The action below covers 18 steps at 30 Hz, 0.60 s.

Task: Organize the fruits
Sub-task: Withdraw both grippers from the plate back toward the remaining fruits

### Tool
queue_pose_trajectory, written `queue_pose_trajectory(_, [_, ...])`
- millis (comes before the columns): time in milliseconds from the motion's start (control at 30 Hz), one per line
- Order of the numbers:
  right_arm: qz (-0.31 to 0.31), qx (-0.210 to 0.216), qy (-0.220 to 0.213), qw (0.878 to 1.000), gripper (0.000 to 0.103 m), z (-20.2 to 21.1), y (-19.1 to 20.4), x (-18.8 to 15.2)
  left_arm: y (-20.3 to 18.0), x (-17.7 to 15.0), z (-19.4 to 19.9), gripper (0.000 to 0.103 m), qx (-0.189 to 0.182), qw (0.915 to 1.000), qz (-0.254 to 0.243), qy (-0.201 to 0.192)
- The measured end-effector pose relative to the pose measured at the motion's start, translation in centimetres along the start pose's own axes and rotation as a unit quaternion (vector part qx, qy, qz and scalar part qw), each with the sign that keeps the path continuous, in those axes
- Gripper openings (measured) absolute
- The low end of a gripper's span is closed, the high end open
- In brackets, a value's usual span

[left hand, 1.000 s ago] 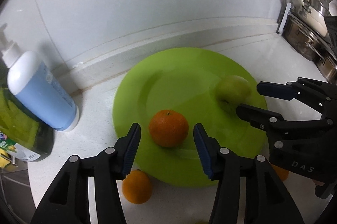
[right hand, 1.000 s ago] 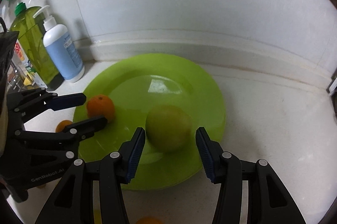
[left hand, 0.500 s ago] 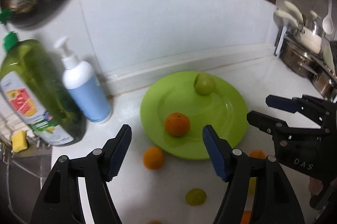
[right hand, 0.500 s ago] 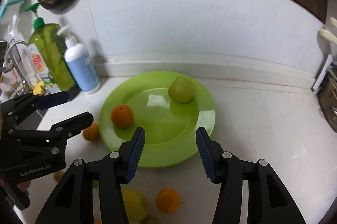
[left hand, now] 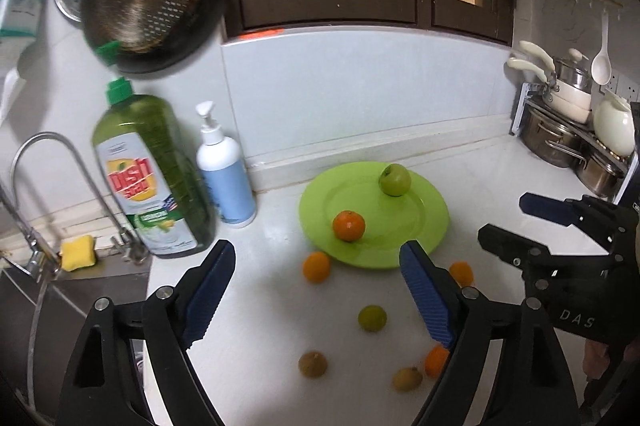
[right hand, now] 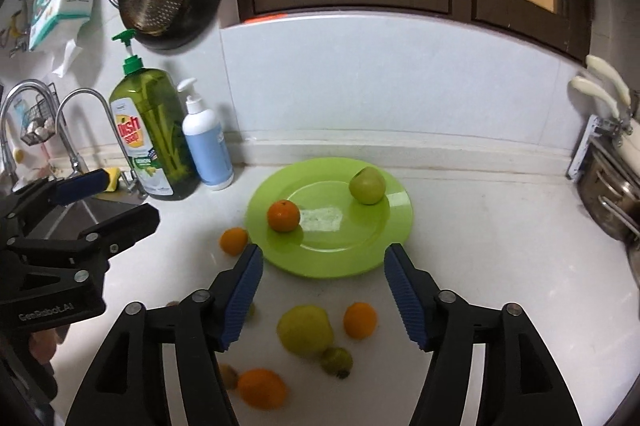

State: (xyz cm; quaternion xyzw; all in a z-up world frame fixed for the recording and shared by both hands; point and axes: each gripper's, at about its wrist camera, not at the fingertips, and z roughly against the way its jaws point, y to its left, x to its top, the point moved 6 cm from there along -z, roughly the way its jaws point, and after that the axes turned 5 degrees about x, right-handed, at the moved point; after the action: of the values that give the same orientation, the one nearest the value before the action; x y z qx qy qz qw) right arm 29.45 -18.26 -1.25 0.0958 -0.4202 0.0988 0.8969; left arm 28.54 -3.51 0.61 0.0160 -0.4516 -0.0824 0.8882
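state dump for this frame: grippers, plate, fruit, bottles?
left gripper: open, empty, above the counter
right gripper: open, empty, above the counter
green plate: flat on counter, holds two fruits
orange: on plate
green apple: on plate
loose fruits: on counter, off plate
dish soap bottle: upright, capped
white pump bottle: upright

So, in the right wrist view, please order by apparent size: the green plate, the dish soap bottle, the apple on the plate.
1. green plate
2. dish soap bottle
3. apple

The plate and the bottle stand at different distances from the camera, so their order is unsure.
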Motion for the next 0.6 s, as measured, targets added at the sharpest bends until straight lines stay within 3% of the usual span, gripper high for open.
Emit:
queue_pose_trajectory(233, [0.009,-0.010,-0.015,1.000,0.071,2.0,2.1,-1.3,1.4,-2.6,1.9,0.086,0.001,0.9998,0.013,0.013])
queue_pose_trajectory(600, [0.009,-0.014,0.004,1.000,0.071,2.7,4.3,-4.8,2.3,-7.5,2.5,0.086,0.004,0.9988,0.003,0.048])
